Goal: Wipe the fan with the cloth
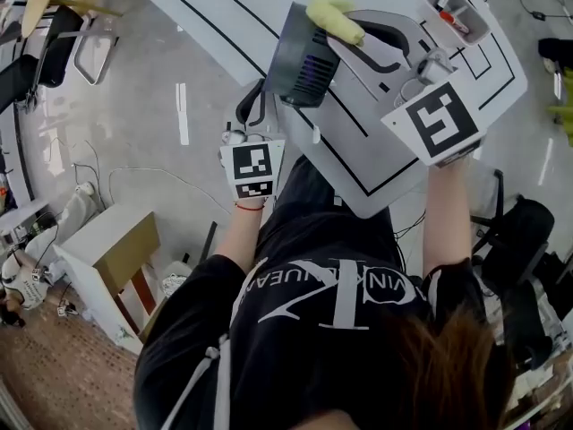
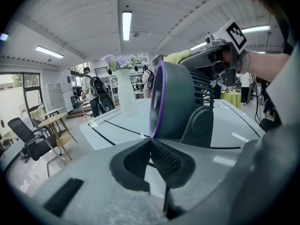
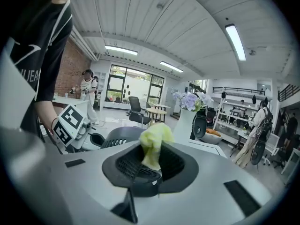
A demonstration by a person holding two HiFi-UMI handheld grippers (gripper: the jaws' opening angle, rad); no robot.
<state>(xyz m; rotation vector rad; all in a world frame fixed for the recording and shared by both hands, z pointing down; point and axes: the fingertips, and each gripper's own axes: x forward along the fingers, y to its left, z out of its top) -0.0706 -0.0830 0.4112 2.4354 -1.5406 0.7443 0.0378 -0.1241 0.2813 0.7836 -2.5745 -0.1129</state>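
Observation:
A dark grey fan with a purple ring stands on the white table, its ringed face turned to the table's left edge. My left gripper is shut with nothing seen between its jaws. In the left gripper view its tips sit right at the bottom of the fan's purple rim; I cannot tell if they touch. My right gripper is shut on a yellow-green cloth that rests over the fan's top. The right gripper view shows the cloth bunched between the jaws.
A white vase with pale flowers stands farther back on the table. A small open box with items sits at the table's far right corner. Beyond the table are chairs, desks and people. A white cabinet stands on the floor to my left.

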